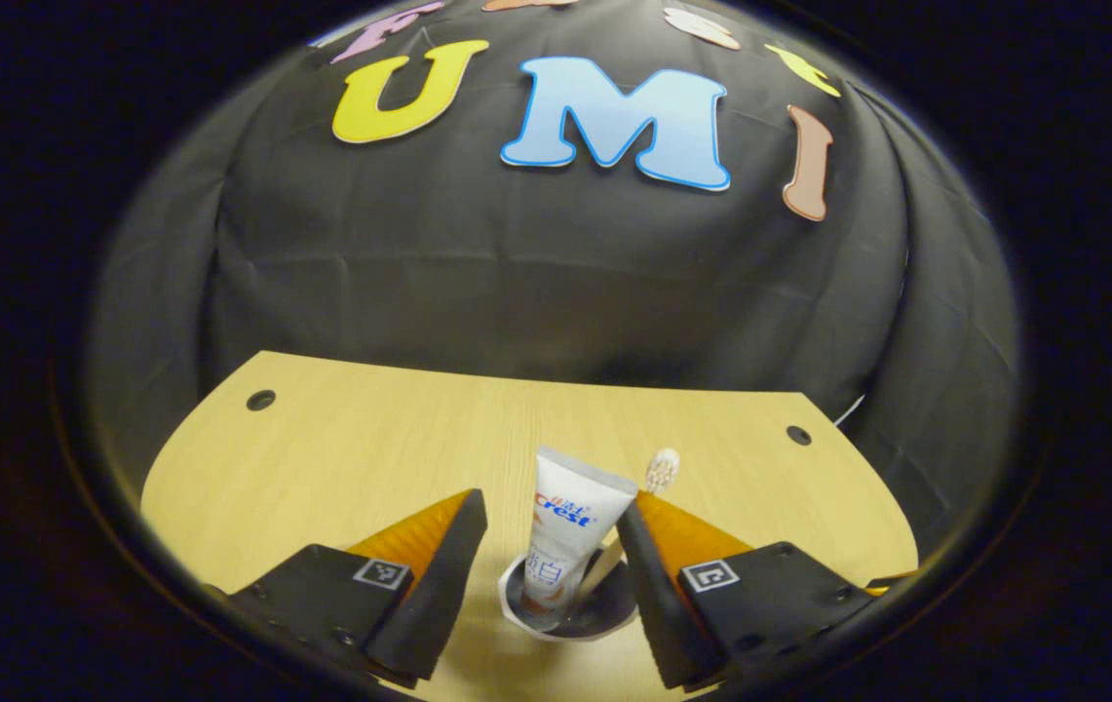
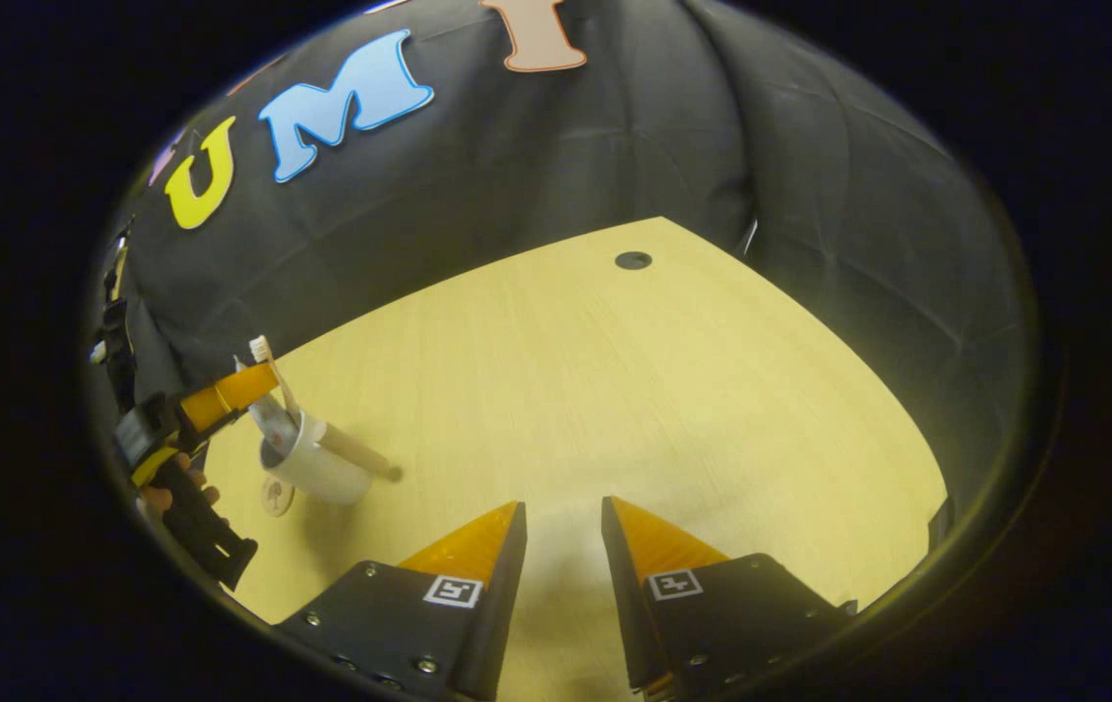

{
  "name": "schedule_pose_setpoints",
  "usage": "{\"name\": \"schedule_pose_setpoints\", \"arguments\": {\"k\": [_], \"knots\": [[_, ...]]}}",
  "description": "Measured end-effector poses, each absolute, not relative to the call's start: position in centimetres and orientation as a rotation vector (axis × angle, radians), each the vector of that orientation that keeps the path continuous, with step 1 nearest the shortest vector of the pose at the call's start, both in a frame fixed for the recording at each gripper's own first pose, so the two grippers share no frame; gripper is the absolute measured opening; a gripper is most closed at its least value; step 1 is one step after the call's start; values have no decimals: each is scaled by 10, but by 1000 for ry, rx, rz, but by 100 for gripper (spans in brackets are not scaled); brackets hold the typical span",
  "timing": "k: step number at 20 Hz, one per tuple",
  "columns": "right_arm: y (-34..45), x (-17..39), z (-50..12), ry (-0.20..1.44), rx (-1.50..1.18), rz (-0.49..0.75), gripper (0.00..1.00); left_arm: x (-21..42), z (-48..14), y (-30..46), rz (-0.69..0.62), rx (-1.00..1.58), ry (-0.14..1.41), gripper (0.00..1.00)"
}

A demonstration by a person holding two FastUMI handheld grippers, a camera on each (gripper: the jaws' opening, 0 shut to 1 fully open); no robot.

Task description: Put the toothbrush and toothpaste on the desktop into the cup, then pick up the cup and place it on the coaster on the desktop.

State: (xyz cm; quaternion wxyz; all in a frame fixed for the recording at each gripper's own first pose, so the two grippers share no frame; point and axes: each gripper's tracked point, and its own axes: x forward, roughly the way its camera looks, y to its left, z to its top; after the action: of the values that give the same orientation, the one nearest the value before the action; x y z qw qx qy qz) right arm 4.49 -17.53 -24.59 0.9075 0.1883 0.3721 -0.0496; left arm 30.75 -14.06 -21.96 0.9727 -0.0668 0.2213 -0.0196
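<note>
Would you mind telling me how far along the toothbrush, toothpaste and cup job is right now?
Done: the toothpaste and toothbrush already stand in the cup. In hand: the left gripper sits open around the cup, its fingers apart from it, so no grip yet. In the right gripper view the cup stands beside the coaster, not on it. Left: grip, lift and set it there. The right gripper is open and idle.

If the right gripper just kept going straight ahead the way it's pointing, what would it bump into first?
Probably the bare table: nothing lies ahead of the right gripper before the wood. The cup sits well off to the side. Depth is hard to judge.
</note>
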Motion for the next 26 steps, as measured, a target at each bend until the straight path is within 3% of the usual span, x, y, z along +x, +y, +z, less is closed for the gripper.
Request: {"name": "schedule_pose_setpoints", "arguments": {"k": [1,3,10,19,26], "knots": [[-173,46,-245,766,390,-96,47,305,-218,-140,-39,-142,450,95],[-169,48,-243,760,388,-85,47,300,-214,-139,-33,-142,448,90],[-148,60,-229,756,341,16,47,275,-187,-126,-25,-151,428,95],[-80,91,-212,803,42,413,47,212,-178,-76,20,-151,464,95],[-43,114,-218,869,-167,614,47,161,-193,-52,80,-216,511,95]]}}
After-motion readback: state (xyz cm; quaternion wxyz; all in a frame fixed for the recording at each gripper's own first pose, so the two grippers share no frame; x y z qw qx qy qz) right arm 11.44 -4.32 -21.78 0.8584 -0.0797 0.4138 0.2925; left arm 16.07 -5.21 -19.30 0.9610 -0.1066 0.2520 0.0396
